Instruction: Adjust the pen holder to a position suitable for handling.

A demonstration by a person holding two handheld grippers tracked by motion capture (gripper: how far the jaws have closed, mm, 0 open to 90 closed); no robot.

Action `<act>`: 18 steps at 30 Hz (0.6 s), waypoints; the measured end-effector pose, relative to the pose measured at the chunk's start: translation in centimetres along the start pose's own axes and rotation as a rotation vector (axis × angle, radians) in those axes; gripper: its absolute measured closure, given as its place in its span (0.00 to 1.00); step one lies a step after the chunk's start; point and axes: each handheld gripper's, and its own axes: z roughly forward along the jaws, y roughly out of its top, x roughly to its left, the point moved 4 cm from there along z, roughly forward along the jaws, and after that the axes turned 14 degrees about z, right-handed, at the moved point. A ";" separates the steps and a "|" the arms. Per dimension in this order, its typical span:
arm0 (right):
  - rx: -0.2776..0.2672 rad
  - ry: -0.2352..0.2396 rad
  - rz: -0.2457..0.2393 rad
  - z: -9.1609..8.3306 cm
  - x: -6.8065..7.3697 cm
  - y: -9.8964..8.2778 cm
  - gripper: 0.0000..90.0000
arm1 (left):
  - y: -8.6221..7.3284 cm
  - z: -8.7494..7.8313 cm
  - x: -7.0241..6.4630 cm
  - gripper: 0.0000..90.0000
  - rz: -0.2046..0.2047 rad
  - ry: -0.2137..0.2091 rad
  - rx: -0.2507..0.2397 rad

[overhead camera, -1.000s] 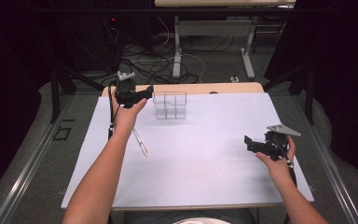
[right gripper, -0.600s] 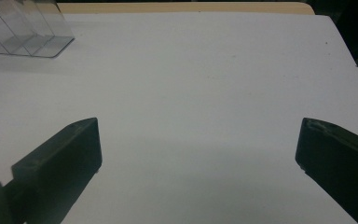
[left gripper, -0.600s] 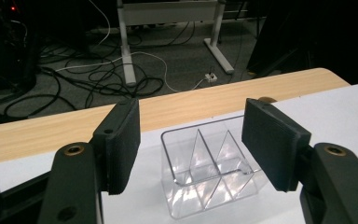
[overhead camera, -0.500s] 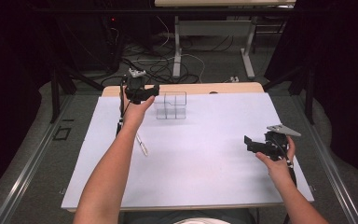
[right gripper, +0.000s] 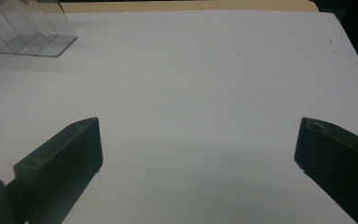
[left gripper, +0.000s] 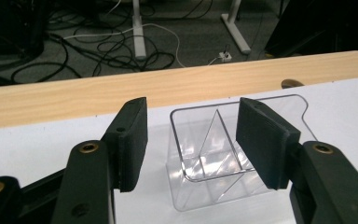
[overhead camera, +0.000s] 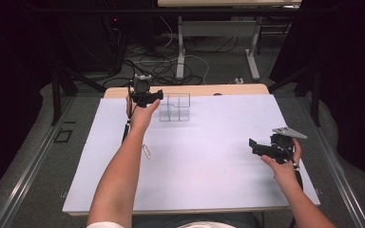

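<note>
A clear plastic box (overhead camera: 175, 108) with inner dividers stands at the back of the white table sheet (overhead camera: 209, 171). My left gripper (overhead camera: 155, 94) hovers just to its left, tilted down toward it. In the left gripper view the box (left gripper: 205, 158) shows in the gap of the left gripper (left gripper: 191, 123), just beyond the pads (left gripper: 263, 140). The jaws have just been closing, and nothing is pressed between them. My right gripper (overhead camera: 254, 145) is held low over the sheet at the right, wide open (right gripper: 198, 140) and empty. The box (right gripper: 28, 28) is far off at the top left of the right gripper view.
A small pen-like stick (overhead camera: 146, 151) lies on the sheet beside the left forearm. A wooden table edge (overhead camera: 218, 89) runs behind the box. Cables (overhead camera: 171, 66) and table legs (overhead camera: 180, 47) lie on the floor beyond.
My left gripper has moved right and lower, up to the clear box, and its jaws stand narrower. The right hand has stayed where it was.
</note>
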 end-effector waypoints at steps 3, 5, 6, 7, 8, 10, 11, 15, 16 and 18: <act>0.005 0.003 0.015 -0.2 0.0 0.0 0.01 | -0.1 0.3 0.2 0.49 -0.011 0.000 0.011; 0.004 0.002 0.012 -0.2 -0.1 0.1 0.01 | -0.2 0.6 0.3 0.50 -0.022 0.011 0.013; 0.001 -0.001 0.007 -0.2 -0.2 0.1 0.01 | -0.3 0.6 0.5 0.51 -0.021 0.016 0.020; 0.006 0.001 0.021 -0.2 -0.1 0.0 0.02 | -0.3 0.8 0.5 0.51 -0.027 0.022 0.022; 0.008 0.002 0.022 -0.2 -0.2 0.0 0.02 | -0.4 0.9 0.6 0.53 -0.021 0.024 0.028; 0.012 0.004 0.025 -0.2 -0.2 0.0 0.02 | -0.5 1.1 0.6 0.56 -0.020 0.032 0.037; 0.012 0.004 0.024 -0.2 -0.1 0.0 0.02 | -0.6 1.2 0.7 0.56 -0.019 0.031 0.042; 0.012 0.006 0.023 -0.3 -0.1 -0.1 0.02 | -0.8 1.9 0.7 0.59 -0.039 0.025 0.055; 0.011 0.005 0.018 -0.3 -0.2 -0.1 0.02 | -0.9 2.0 0.7 0.60 -0.041 0.023 0.062; 0.018 0.005 0.020 -0.3 -0.2 -0.2 0.02 | -1.0 2.4 0.7 0.61 -0.036 0.027 0.072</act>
